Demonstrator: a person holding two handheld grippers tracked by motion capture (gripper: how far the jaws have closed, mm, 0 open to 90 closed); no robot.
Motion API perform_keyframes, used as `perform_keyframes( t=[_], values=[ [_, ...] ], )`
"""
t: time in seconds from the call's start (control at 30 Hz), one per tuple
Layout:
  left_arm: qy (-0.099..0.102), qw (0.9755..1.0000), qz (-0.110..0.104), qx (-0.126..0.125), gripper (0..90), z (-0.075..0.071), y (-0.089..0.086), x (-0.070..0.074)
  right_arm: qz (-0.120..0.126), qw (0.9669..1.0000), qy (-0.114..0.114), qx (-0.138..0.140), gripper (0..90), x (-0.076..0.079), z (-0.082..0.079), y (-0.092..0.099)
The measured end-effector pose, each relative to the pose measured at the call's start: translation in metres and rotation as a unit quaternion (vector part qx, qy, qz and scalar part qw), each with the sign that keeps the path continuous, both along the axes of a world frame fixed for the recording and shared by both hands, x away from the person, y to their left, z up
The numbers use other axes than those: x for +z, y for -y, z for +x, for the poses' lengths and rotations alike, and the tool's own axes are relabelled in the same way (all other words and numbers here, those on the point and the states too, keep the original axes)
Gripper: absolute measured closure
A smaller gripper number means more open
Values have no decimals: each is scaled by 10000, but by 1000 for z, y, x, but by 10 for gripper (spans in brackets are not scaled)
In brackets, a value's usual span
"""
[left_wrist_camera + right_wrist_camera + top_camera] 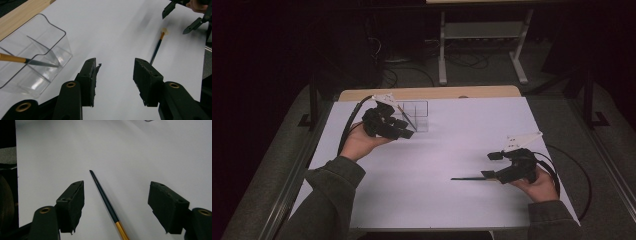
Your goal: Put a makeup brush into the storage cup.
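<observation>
Organizer (37,57) clear, one paintbrush (27,60) inside; second paintbrush (105,202) on table between empty, open hand-held grippers.

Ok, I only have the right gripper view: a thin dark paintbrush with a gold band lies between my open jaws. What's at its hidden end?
Observer: The thin dark paintbrush ends in a pale bristle tuft, which points toward the right gripper.
Operator: Is there a holder anywhere?
Observer: Yes, a clear plastic divided organiser stands at the far left of the white table.
Operator: Anything in it?
Observer: One second gold-banded brush leans inside a compartment.
Operator: And the other hand?
Observer: The left gripper is beside the organiser, jaws open with nothing between them.
</observation>
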State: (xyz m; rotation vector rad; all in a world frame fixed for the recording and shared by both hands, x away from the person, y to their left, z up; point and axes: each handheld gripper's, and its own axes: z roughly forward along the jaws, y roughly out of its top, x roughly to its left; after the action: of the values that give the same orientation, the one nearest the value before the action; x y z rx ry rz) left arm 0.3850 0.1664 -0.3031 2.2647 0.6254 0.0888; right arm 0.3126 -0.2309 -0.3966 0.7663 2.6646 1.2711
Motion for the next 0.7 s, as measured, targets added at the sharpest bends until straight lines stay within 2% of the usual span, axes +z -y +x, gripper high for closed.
perform_keyframes(
  t=[0.3, 0.7],
  values=[
    [22, 9998, 22, -176, 525, -4, 9, -2, -78, 9999, -6, 63, 301, -1, 0, 2],
    [33, 9996, 51, -292, 509, -8, 19, -5, -168, 9998, -12, 122, 323, -2, 0, 5]
  ],
)
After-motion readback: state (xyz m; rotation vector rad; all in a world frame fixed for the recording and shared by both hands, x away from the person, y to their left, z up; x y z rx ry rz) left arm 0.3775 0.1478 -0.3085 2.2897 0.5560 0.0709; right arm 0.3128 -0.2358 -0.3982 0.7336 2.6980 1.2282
